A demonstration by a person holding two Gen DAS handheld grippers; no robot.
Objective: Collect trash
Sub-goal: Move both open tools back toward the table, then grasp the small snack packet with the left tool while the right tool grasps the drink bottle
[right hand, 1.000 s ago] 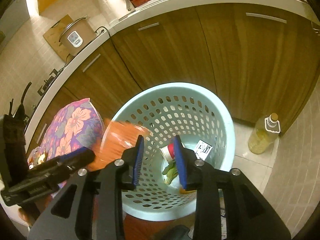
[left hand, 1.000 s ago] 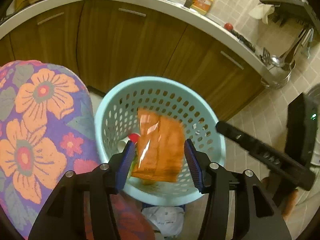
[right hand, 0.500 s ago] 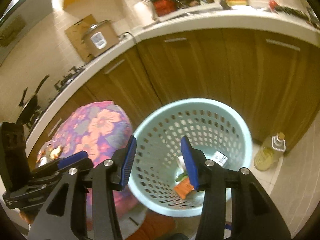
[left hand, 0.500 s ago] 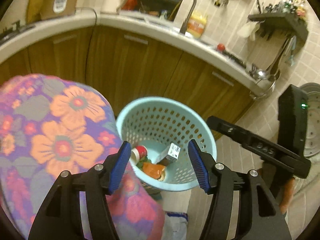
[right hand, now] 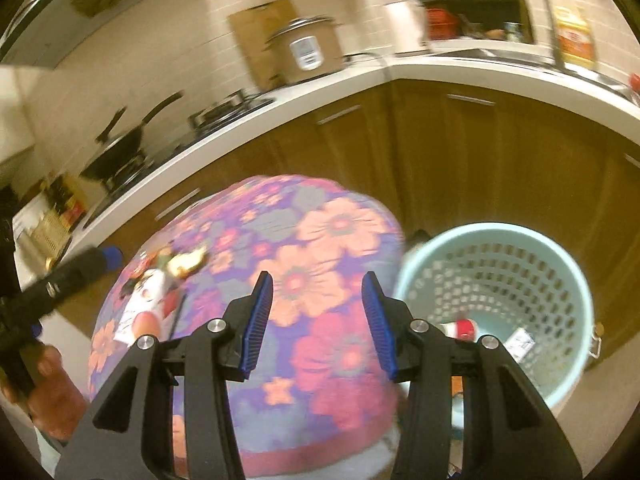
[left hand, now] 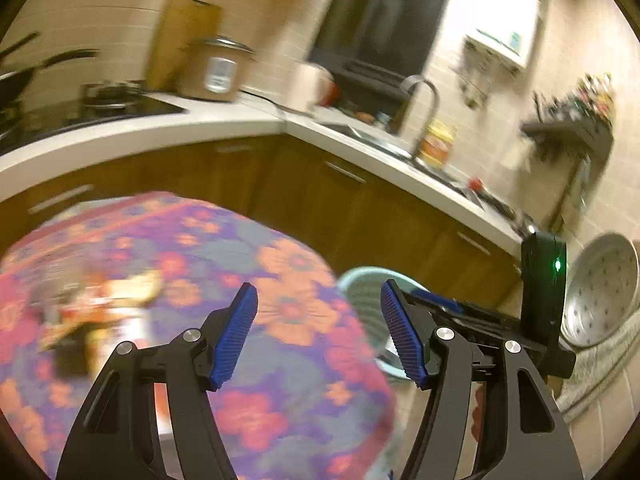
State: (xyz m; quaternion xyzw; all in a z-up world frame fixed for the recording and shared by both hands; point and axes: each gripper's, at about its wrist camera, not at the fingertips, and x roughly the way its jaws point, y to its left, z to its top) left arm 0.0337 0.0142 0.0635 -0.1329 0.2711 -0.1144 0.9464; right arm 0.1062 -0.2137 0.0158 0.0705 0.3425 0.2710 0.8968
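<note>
My left gripper (left hand: 318, 286) hovers over the flower-patterned tablecloth (left hand: 280, 264), its jaws opening with nothing between them. A blurred pile of trash (left hand: 100, 308) lies on the cloth to its left. My right gripper (right hand: 318, 276) is open and empty above the same tablecloth (right hand: 320, 248), with the trash pile (right hand: 160, 280) ahead on the left. The pale blue perforated basket (right hand: 492, 228) stands on the floor to the right, holding a red-capped bottle (right hand: 460, 327), a white carton (right hand: 520, 342) and other scraps. In the left wrist view the basket (left hand: 356, 280) peeks out behind the right finger.
Brown cabinets (right hand: 480, 152) under a white counter (left hand: 160, 136) curve behind the table. A rice cooker (right hand: 304, 52), a pan (right hand: 120, 140) and a sink tap (left hand: 424, 112) sit on it. A metal perforated tray (left hand: 604, 288) leans at the right. A hand (right hand: 44, 384) holds the left gripper.
The orange packet left my left gripper and dropped into the basket. Both grippers rose and swung left from over the basket to over the table, jaws wider.
</note>
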